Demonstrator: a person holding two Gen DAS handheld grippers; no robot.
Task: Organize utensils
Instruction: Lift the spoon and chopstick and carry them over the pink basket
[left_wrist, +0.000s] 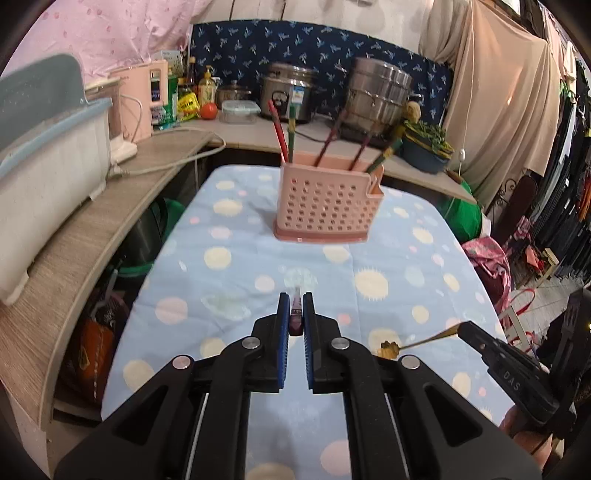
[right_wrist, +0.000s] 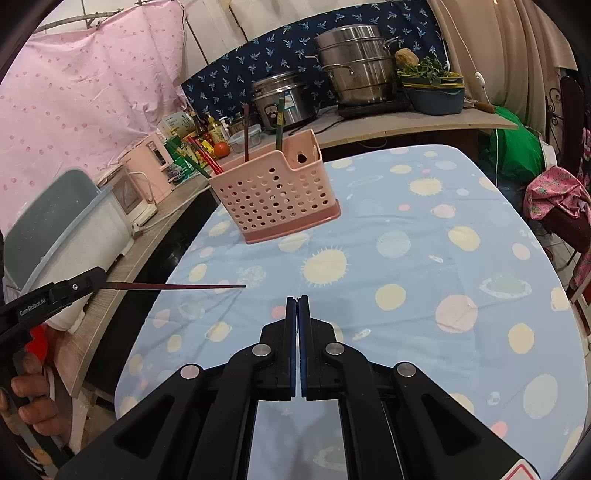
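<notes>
A pink perforated utensil holder (left_wrist: 325, 206) (right_wrist: 280, 195) stands on the blue dotted tablecloth (left_wrist: 240, 266) with several chopsticks (left_wrist: 279, 129) upright in it. My left gripper (left_wrist: 296, 295) is shut on a dark red chopstick (left_wrist: 296, 317), held above the cloth in front of the holder. In the right wrist view that chopstick (right_wrist: 173, 286) sticks out level from the left gripper (right_wrist: 98, 277). My right gripper (right_wrist: 297, 298) is shut. In the left wrist view the right gripper (left_wrist: 461, 328) pinches the handle of a thin gold utensil (left_wrist: 391, 349) with a flower-shaped end.
A wooden counter (left_wrist: 92, 221) curves along the left and back. It carries a white and blue bin (left_wrist: 44, 166), a rice cooker (left_wrist: 291, 92), a steel steamer pot (left_wrist: 380, 96), a bowl of greens (left_wrist: 428, 147) and cables. Bags (right_wrist: 557, 199) sit past the table's right edge.
</notes>
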